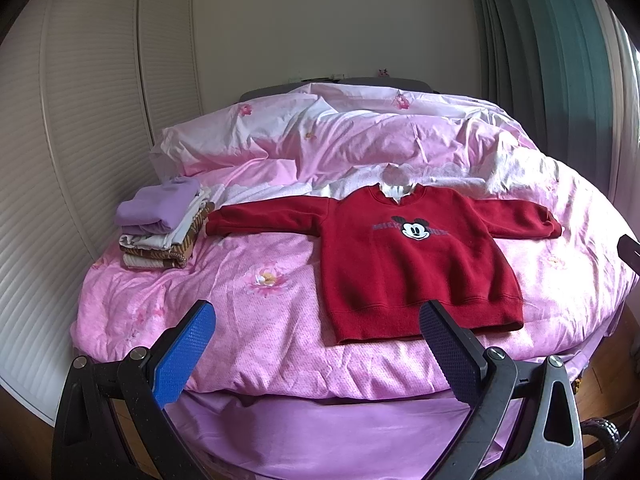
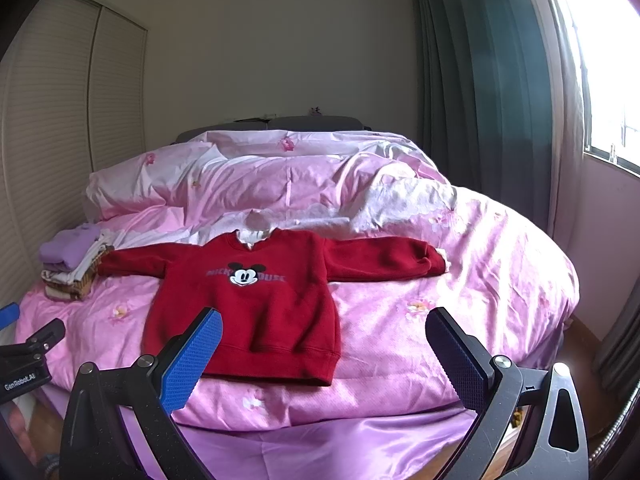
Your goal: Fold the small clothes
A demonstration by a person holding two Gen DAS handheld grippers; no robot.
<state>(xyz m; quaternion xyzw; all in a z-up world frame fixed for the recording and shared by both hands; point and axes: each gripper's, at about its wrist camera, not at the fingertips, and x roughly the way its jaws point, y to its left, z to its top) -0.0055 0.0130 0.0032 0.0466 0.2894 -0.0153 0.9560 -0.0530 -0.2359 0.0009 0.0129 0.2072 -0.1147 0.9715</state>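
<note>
A small red sweatshirt (image 1: 404, 264) with a cartoon mouse print lies flat and face up on the pink bed, both sleeves spread out sideways; in the right wrist view the sweatshirt (image 2: 256, 300) sits left of centre. My left gripper (image 1: 318, 322) is open, held back from the bed's near edge, with its right finger in front of the hem. My right gripper (image 2: 324, 330) is also open and empty, with its left finger over the hem's lower left. The left gripper's body (image 2: 28, 356) shows at the left edge of the right wrist view.
A stack of folded clothes (image 1: 164, 224), purple on top, sits at the bed's left side beside the left sleeve. A rumpled pink duvet (image 1: 360, 136) is piled behind the sweatshirt. Slatted wardrobe doors (image 1: 80, 128) stand left, green curtains (image 2: 480, 80) and a window right.
</note>
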